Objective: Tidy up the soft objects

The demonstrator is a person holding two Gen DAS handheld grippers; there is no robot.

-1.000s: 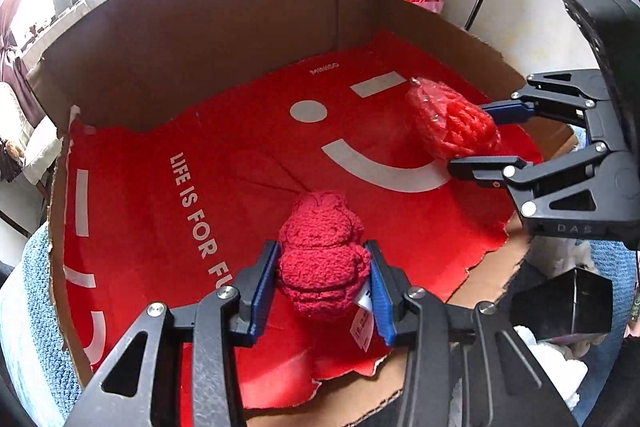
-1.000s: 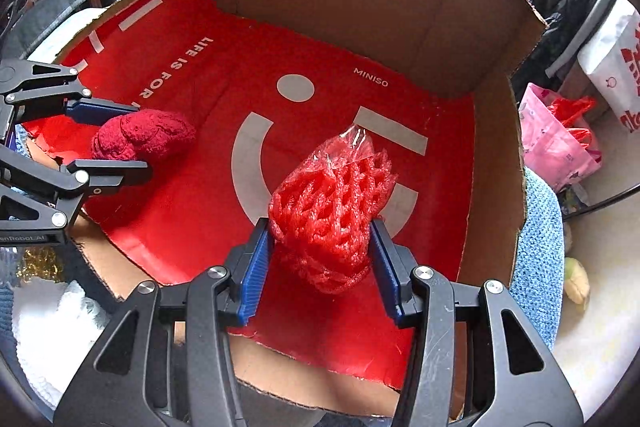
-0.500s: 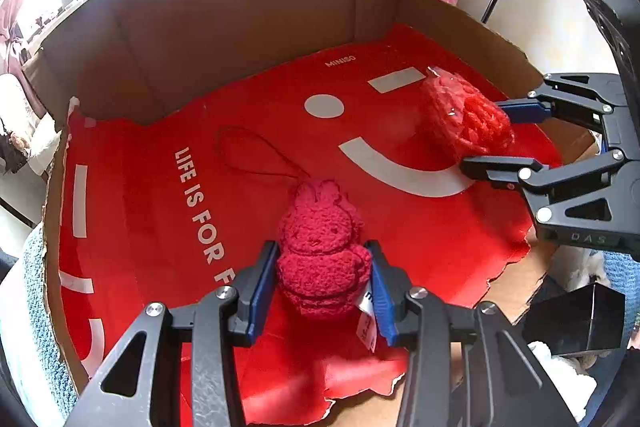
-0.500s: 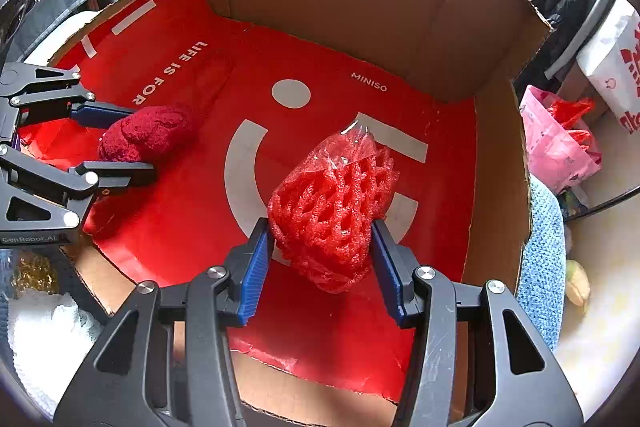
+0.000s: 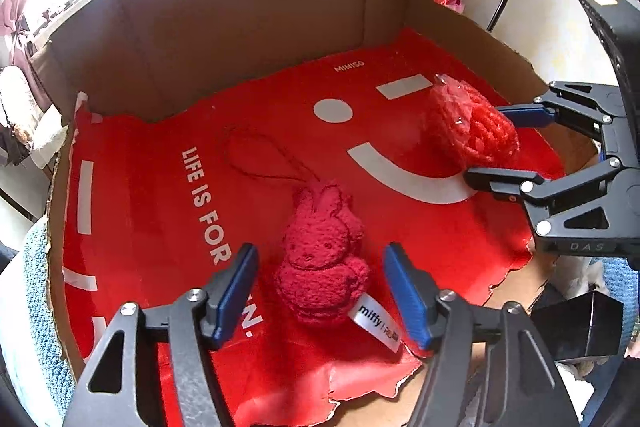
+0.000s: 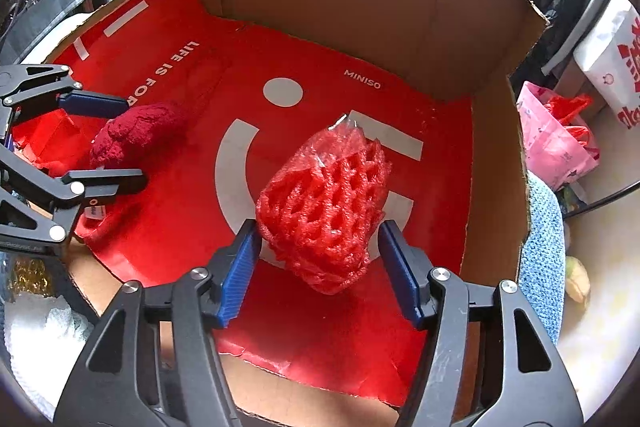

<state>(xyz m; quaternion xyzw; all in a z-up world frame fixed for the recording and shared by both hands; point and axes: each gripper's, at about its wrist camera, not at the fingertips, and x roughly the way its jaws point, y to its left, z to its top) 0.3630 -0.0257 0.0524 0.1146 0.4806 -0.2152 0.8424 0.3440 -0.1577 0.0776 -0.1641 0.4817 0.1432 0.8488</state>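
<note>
A dark red plush rabbit (image 5: 322, 259) with a white tag lies on the red liner (image 5: 160, 195) inside the cardboard box (image 5: 248, 7). My left gripper (image 5: 320, 301) is open around it, pads clear of its sides. It also shows in the right wrist view (image 6: 138, 135). A red foam net bundle in clear wrap (image 6: 324, 207) rests on the liner between the pads of my right gripper (image 6: 320, 271), which has opened; the left pad is close to it and the right pad stands apart. In the left wrist view the bundle (image 5: 468, 127) sits between the right gripper's fingers (image 5: 492, 147).
The box has tall walls at the back and right (image 6: 492, 187) and a low torn front edge (image 6: 312, 411). A light blue knitted cloth (image 6: 542, 251) lies under the box. Pink and white bags (image 6: 556, 139) stand outside at the right. White fabric (image 6: 44, 339) lies at front left.
Both grippers opened. The left let go of the plush rabbit, which now lies on the liner. The right released its squeeze on the foam net bundle.
</note>
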